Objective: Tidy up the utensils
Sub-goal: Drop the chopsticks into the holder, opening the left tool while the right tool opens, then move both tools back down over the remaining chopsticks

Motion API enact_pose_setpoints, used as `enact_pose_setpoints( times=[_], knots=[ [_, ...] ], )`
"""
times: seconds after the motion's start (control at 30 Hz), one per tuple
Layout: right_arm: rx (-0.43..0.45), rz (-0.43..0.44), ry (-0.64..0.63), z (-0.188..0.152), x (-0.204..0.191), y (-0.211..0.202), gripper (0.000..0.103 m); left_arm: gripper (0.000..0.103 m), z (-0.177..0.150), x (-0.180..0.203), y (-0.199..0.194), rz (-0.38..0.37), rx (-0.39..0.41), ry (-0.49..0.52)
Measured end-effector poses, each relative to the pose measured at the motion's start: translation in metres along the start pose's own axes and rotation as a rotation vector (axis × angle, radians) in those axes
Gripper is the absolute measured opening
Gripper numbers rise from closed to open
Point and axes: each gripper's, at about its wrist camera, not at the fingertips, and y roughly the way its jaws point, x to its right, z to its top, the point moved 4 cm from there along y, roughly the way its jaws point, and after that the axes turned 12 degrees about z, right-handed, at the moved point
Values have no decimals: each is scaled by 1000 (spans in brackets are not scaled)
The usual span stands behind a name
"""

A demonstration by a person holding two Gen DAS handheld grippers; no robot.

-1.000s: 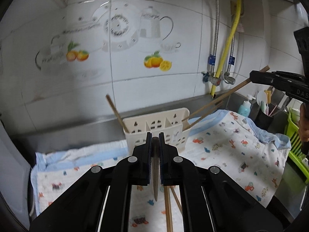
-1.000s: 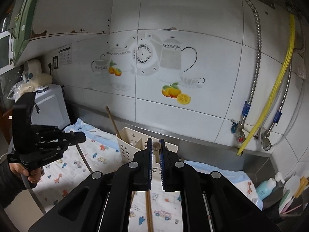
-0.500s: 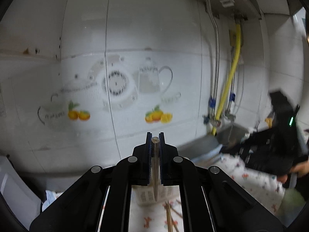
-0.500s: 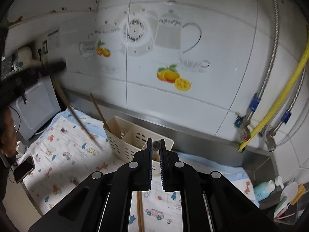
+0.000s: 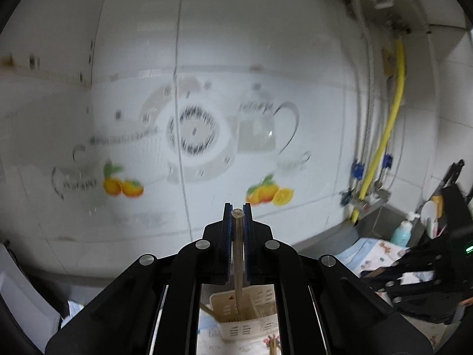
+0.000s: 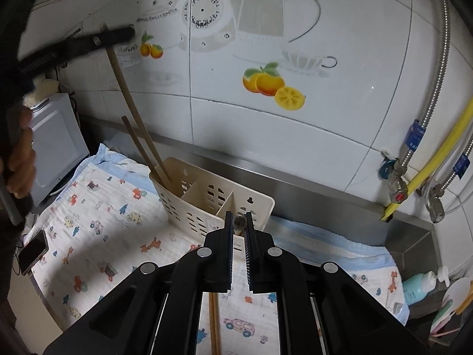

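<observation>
Two chopsticks (image 6: 139, 148) lean in the caddy's (image 6: 207, 201) nine o'clock compartment; the left hand-held gripper (image 5: 238, 216) clamps one by its top, steering it in. Clamped on another chopstick (image 6: 214, 322), the right hand-held gripper (image 6: 239, 222) waits above the cloth-covered counter (image 6: 103, 236).

1. A cream plastic utensil holder (image 6: 212, 199) with slotted walls and three compartments stands upright on a printed cloth, near the tiled wall.
2. Two brown wooden chopsticks lean in its left end compartment: a shorter chopstick (image 6: 145, 151) resting free, and a longer chopstick (image 6: 130, 109) tilted up to the left.
3. Another wooden chopstick (image 6: 214, 322) shows below, over the cloth in front of the holder.
</observation>
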Motion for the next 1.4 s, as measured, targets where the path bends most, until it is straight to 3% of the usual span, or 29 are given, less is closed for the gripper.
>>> enact_pose_setpoints(
  times=[0.27,0.43,0.63,0.9,1.13,1.4],
  knots=[
    [-9,12,19,-6,4,12,7,6,-38,-11,44,10,-134,-32],
    [3,22,39,-7,7,15,8,7,-44,-12,47,7,-145,-30],
    [40,15,39,-4,6,7,11,8,-36,-13,32,-2,-121,-37],
    [153,-1,42,-22,-10,-40,14,8,-50,-32,-31,-6,-87,-60],
    [172,-3,46,-82,-36,-59,15,8,-125,-37,-76,-61,-195,-55],
    [118,10,105,-172,-48,-47,15,8,-246,-25,-84,-137,-420,-79]
  ],
)
